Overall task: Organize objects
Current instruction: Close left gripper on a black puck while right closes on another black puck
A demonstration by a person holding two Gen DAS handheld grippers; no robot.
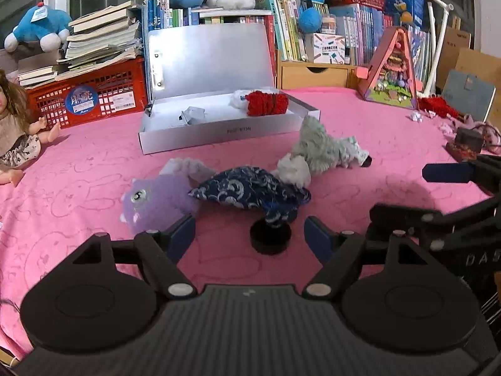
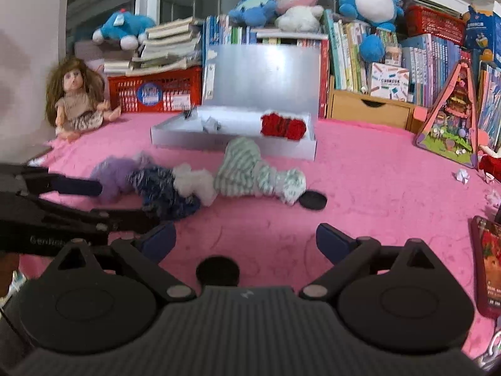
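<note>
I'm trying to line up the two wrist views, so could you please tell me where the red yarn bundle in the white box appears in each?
Left wrist: red yarn bundle upper centre, at the right end of the open white box.
Right wrist: red yarn bundle just above centre, again at the box's right end.
Shared landmark: red crate, left of the box.

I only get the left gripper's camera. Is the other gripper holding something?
Observer: No. The right gripper is open and holds nothing.
Operator: What's the black bit poking out behind the striped toy?
Observer: A flat round black disc. It lies on the pink blanket right beside that toy.
Operator: Is there more stuff further right that I can't see?
Observer: Yes, a flat red packet lies on the blanket to the right of the right gripper.
</note>
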